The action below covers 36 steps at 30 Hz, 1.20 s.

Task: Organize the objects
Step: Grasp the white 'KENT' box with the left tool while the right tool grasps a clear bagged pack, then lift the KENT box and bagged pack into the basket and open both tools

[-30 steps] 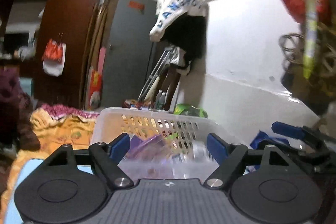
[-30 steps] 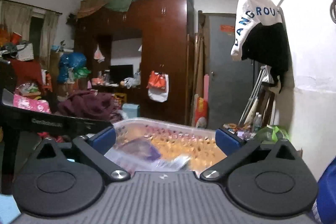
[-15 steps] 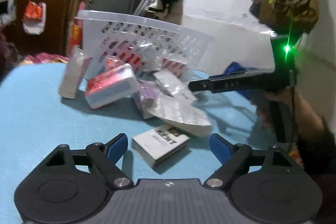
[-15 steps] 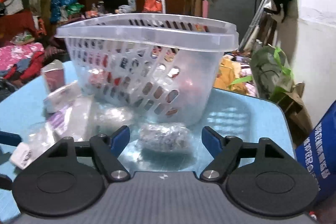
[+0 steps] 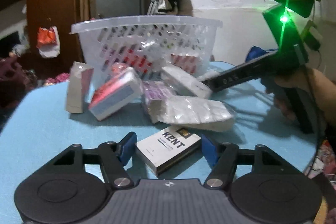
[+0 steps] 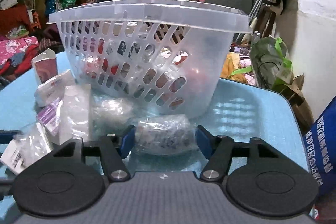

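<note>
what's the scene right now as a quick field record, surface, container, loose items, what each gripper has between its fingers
surface: blue table
container: clear perforated basket, upright on the table, items inside
loose items: wrapped packs and boxes piled against the basket's base
left gripper: fingers have just been closing around the KENT box, small gaps on both sides, not yet clamped
right gripper: fingers have just been closing on a plastic-wrapped bundle, pads at its sides; firm contact unclear

A light-blue tabletop (image 5: 42, 123) carries a clear perforated plastic basket (image 6: 147, 51) near its far edge. Wrapped packets (image 5: 195, 112) and a white Kent cigarette box (image 5: 168, 149) lie before it.
</note>
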Available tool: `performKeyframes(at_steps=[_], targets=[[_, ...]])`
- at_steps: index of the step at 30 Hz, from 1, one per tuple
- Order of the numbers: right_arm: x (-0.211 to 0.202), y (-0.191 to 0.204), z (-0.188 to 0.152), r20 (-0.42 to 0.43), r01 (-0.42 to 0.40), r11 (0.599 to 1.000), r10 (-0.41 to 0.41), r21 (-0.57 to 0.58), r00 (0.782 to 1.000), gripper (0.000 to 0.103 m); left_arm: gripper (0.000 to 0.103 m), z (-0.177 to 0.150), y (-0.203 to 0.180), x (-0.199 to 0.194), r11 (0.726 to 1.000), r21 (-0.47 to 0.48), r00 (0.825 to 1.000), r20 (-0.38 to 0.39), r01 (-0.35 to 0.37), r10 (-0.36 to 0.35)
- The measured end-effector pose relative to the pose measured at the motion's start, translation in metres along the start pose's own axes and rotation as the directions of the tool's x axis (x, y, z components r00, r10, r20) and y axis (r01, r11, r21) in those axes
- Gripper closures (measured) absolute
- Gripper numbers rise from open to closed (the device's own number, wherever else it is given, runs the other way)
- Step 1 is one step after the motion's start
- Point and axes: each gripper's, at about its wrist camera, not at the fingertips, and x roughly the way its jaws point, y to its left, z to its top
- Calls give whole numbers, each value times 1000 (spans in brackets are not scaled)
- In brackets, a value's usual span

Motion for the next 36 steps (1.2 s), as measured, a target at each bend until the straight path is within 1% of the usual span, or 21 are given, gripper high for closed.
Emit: performKeyframes(at_steps=[2, 4, 7, 12, 15, 18, 21, 26, 30, 32, 34, 35, 36], targets=[[-2, 1, -1, 6, 12, 1000, -12, -4, 1000, 38, 34, -2, 5, -3, 1000, -23, 999, 25, 21, -20], [-4, 3, -1, 23, 22, 1000, -21, -10, 1000, 39, 34, -7, 9, -10, 999, -31, 998, 61, 27, -25], [-16, 1, -4, 86, 33, 999, -33, 2, 996, 39, 34, -14, 16, -19, 998, -58, 994, 105, 20, -13], [-31, -10, -7, 181, 11, 998, -23, 66, 983, 39, 34, -17, 33, -32, 992, -127, 987, 162, 9, 12], [-38, -11, -9, 224, -17, 998, 1, 67, 974, 39, 34, -15, 39, -38, 988, -152, 980, 197, 5, 26], [-42, -7, -10, 253, -13, 999, 0, 52, 967, 39, 34, -14, 41, -41, 989, -150, 975, 217, -5, 38], [-43, -7, -10, 270, -28, 998, 11, 58, 963, 39, 34, -15, 45, -39, 988, -156, 975, 222, 10, 25], [-49, -15, -13, 317, -66, 992, 31, 103, 948, 39, 34, -15, 48, -40, 987, -158, 970, 244, 22, 18], [-53, -12, -15, 344, -70, 993, 35, 91, 938, 39, 34, -15, 47, -45, 988, -151, 963, 270, 26, 16], [-58, -9, -18, 383, -59, 995, 25, 76, 923, 39, 34, -13, 46, -48, 989, -146, 958, 286, 29, 14], [-64, -6, -21, 419, -56, 997, 25, 61, 908, 39, 34, -7, 46, -52, 992, -122, 953, 302, 23, 15], [-67, -5, -23, 441, -50, 997, 21, 55, 897, 39, 34, 1, 46, -55, 994, -111, 950, 313, 18, 18], [-73, -4, -26, 474, -55, 997, 22, 56, 880, 39, 34, 9, 47, -58, 995, -101, 944, 329, 12, 22]])
